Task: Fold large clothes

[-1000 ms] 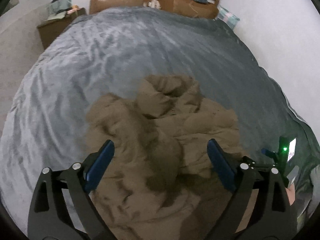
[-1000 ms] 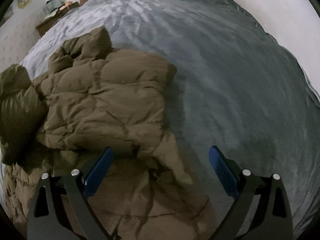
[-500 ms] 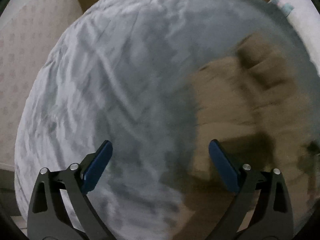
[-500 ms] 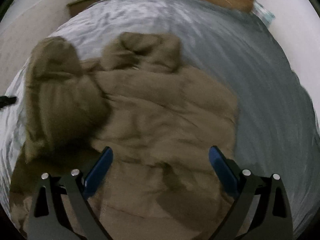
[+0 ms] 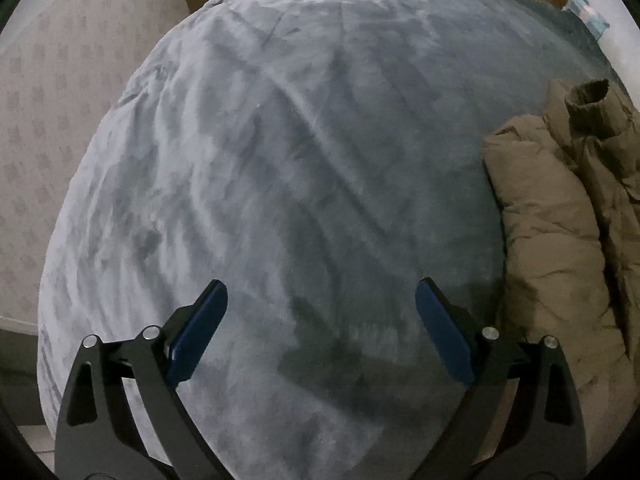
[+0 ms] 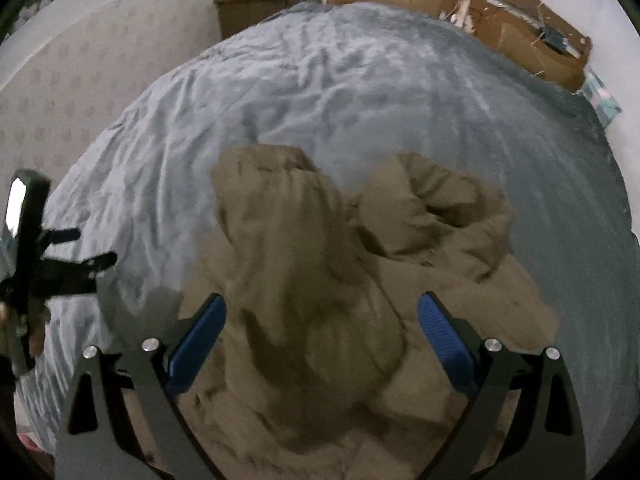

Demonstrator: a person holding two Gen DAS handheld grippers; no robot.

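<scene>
A brown padded jacket is seen bunched on a grey-blue bedspread.

From the left wrist, the left gripper is held with jaws wide apart over bare bedspread, the jacket lying to its right. From the right wrist, the right gripper is spread empty above the jacket; the left gripper shows at the left edge.

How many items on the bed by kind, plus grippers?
Brown jacket: 1
Blue-grey blanket: 1
Grippers, both open and empty: 2, left gripper, right gripper
Total: 4
</scene>
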